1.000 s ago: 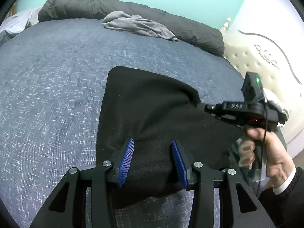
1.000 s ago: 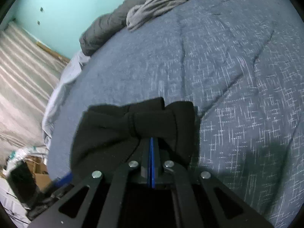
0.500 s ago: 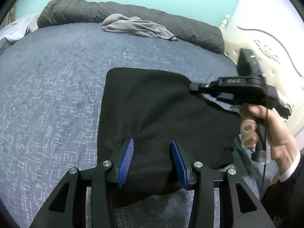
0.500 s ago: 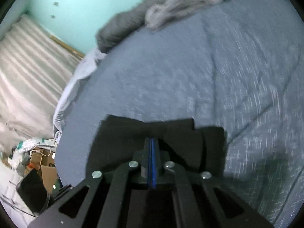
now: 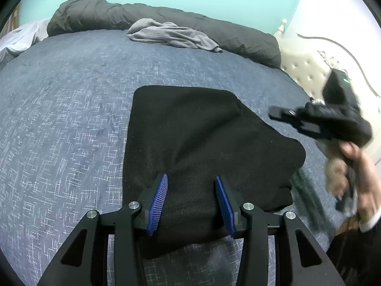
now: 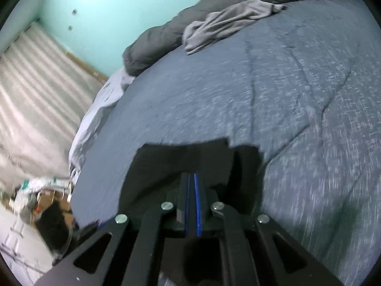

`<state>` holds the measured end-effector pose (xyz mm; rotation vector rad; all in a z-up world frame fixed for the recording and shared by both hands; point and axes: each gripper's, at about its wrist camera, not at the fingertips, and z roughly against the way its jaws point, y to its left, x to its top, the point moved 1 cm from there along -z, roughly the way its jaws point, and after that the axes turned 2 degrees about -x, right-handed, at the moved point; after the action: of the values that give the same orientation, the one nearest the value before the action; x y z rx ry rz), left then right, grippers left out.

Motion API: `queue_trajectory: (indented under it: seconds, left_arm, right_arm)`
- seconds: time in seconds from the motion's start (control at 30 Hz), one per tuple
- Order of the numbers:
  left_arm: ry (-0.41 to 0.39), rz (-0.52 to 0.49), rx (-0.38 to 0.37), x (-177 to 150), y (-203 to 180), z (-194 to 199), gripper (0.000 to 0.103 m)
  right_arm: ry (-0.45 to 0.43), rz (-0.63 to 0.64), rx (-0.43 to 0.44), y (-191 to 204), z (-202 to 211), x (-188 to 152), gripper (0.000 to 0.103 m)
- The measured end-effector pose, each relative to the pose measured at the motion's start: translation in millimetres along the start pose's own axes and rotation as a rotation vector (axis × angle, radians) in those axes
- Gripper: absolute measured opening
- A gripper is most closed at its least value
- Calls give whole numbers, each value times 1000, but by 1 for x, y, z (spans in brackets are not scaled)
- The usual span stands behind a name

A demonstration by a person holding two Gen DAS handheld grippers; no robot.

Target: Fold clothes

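Blue-grey quilted bedding (image 5: 71,119) fills both views, with a black knit garment (image 5: 190,138) lying partly folded near its front edge and a rumpled grey garment (image 5: 171,34) far back by dark pillows (image 5: 238,38). My left gripper (image 5: 190,197) hovers spread wide over the black hem, pinching nothing; my right gripper (image 6: 193,205) is pressed together, though whether it pinches cloth I cannot tell. I judge the knit soft, limp and light, best taken at a hem corner.

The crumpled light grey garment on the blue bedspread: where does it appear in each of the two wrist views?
Left wrist view: the crumpled light grey garment lies at top centre, against the long dark grey pillow.
Right wrist view: it is at the upper right, tilted, along the same pillow.
Shared landmark: the flat black garment on the blue bedspread, low in both views.
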<state>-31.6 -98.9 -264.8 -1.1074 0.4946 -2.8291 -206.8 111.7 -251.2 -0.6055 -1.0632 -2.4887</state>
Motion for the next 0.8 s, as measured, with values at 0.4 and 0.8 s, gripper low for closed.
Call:
queue_trajectory:
  seconds: [0.4, 0.8]
  left_arm:
    - [2, 17, -16, -1, -1, -4, 45]
    - [-64, 134, -44, 12, 28, 32, 45]
  right_arm:
    - [83, 60, -111, 1, -18, -61, 0]
    - [-13, -128, -90, 2, 31, -61, 4]
